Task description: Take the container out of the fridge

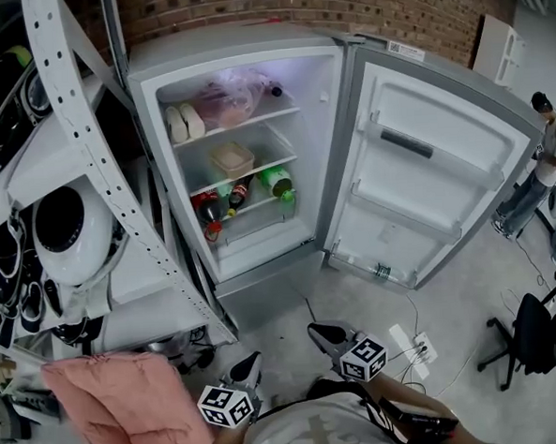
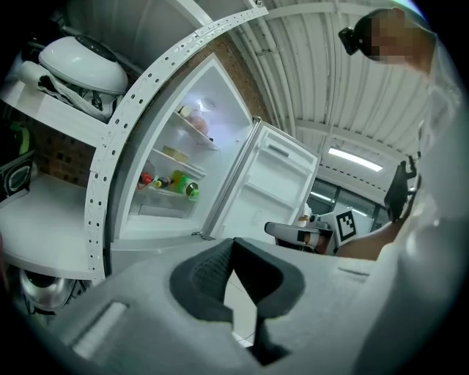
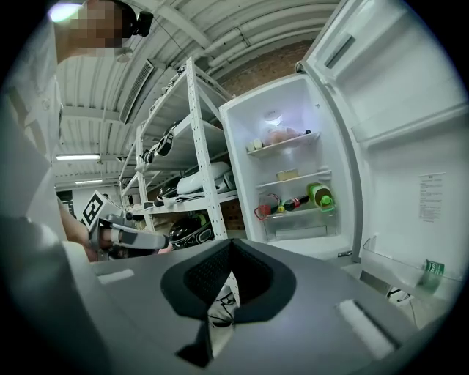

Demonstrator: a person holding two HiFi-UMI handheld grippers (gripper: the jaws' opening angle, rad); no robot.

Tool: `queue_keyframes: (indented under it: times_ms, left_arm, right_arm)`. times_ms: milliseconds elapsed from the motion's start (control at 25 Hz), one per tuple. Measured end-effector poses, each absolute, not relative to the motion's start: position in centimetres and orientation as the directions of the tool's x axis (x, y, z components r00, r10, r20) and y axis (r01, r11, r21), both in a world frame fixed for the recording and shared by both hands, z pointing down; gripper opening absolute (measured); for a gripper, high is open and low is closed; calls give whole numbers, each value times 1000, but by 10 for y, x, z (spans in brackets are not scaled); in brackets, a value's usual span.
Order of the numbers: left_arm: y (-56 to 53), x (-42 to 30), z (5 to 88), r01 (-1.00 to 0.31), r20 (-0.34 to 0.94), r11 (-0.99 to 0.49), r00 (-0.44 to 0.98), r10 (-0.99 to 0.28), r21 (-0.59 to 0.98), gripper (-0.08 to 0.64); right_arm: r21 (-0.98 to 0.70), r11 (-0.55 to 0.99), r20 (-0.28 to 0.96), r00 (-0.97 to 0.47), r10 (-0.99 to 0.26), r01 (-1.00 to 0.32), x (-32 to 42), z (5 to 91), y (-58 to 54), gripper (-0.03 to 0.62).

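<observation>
Fingers [image 2: 209, 275] pressed together on nothing, the left gripper [image 1: 250, 362] hangs close to the person's body, well apart from the open fridge [image 1: 150, 130]. The container [image 1: 232, 159], a pale lidded tub, sits on the middle shelf above the bottles [image 1: 230, 199]. The right gripper [image 1: 317, 330], likewise closed and empty, hovers alongside. Either would likely need to open wide before reaching squarely around the tub.

Glossy white fridge [image 1: 331, 147], rough brick wall [image 1: 340, 1], soft pink cloth [image 1: 120, 404]

Both closed and empty, low, side by side: left tongs [image 1: 247, 364], right tongs [image 1: 328, 334].
</observation>
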State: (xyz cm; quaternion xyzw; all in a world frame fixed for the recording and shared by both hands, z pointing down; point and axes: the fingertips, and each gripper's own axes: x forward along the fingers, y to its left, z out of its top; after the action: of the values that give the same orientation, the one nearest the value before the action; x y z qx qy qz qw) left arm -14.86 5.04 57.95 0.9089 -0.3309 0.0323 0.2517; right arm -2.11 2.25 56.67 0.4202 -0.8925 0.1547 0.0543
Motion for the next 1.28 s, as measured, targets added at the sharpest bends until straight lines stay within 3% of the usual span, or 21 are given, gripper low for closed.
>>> queue_keyframes:
  times_ms: [480, 1000, 1280]
  left_arm:
    - [0, -154, 594, -651, 259, -615, 751, -608, 445, 0]
    - [-132, -86, 580, -693, 296, -602, 717, -631, 397, 0]
    - [-200, -67, 563, -760, 295, -550, 645, -705, 345, 0]
  right_arm:
    - [-255, 643, 235, -691, -684, -722, -36, 583, -49, 6]
    - [-235, 693, 203, -732, -651, -681, -13, 568, -198, 6]
    - [-181, 733, 176, -755, -631, -655, -14, 548, -256, 6]
